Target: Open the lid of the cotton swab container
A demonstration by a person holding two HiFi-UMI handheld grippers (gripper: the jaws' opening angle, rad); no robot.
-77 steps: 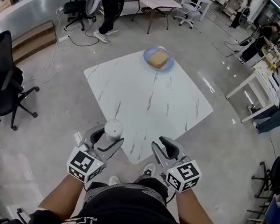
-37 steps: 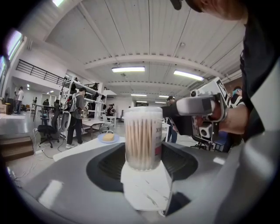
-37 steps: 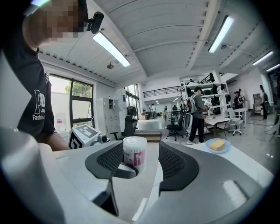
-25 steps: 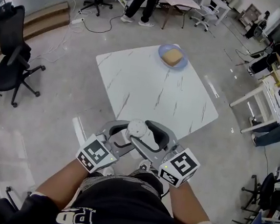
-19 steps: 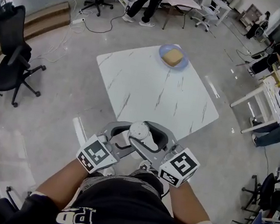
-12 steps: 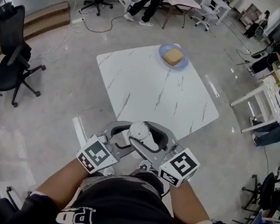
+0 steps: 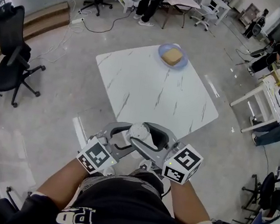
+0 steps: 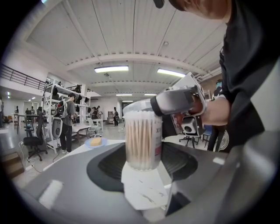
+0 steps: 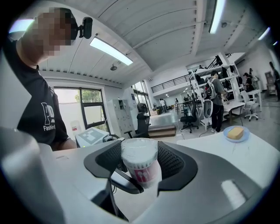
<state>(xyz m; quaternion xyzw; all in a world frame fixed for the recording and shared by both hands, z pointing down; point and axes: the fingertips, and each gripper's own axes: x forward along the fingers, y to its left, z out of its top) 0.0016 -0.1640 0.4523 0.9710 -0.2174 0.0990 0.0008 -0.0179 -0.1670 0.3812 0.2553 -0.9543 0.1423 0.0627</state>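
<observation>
Cotton swab container [image 7: 138, 133], a clear round tub packed with upright swabs, sits between both grippers at the near corner of the white marble table [image 7: 153, 92], close in front of the person; whether its base rests on the tabletop or hangs just above it cannot be told. The left gripper [image 8: 142, 168] has its jaws closed in on the lower body of the tub, a ribbed black pad pressing on each side. The right gripper [image 9: 139, 165] comes from the opposite side and clamps higher up, its jaws narrowed around the top of the tub at the translucent lid [image 9: 138, 153], which is on the container. In the left gripper view one grey jaw of the right gripper crosses the rim. At the far corner of the table, well apart from the tub, a blue plate [image 7: 164, 48] carries a tan block [image 7: 172, 56].
</observation>
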